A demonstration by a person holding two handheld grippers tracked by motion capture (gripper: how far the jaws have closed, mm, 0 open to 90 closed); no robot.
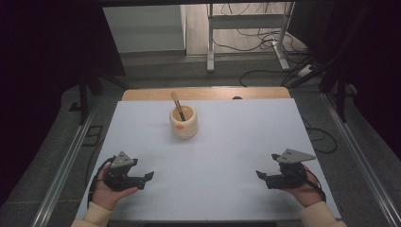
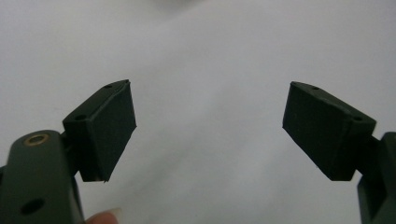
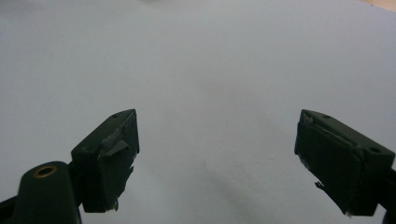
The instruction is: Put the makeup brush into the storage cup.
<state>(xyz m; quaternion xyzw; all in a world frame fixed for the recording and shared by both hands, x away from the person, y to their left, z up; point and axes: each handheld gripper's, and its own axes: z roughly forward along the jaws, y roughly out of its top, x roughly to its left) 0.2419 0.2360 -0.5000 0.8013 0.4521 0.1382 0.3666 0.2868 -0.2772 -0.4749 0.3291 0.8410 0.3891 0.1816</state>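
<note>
A: Both sets of fingers are spread with nothing between them; the left gripper [image 1: 147,176] and right gripper [image 1: 259,174] rest well short of the cup [image 1: 183,122].

B: The brush [image 1: 178,105] leans in that pale, ribbed cup, mid-desk, bristles up.

A: Likely risk: a sideways pull tips the cup, since the handle leans on its rim.

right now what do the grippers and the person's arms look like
Both the left gripper and the right gripper are black, blocky tools, each topped by a grey three-cornered plate with a dark cable trailing back. Their jaws end in flat rectangular black pads, slightly scuffed on the right one. The sleeves are cream-coloured.
</note>
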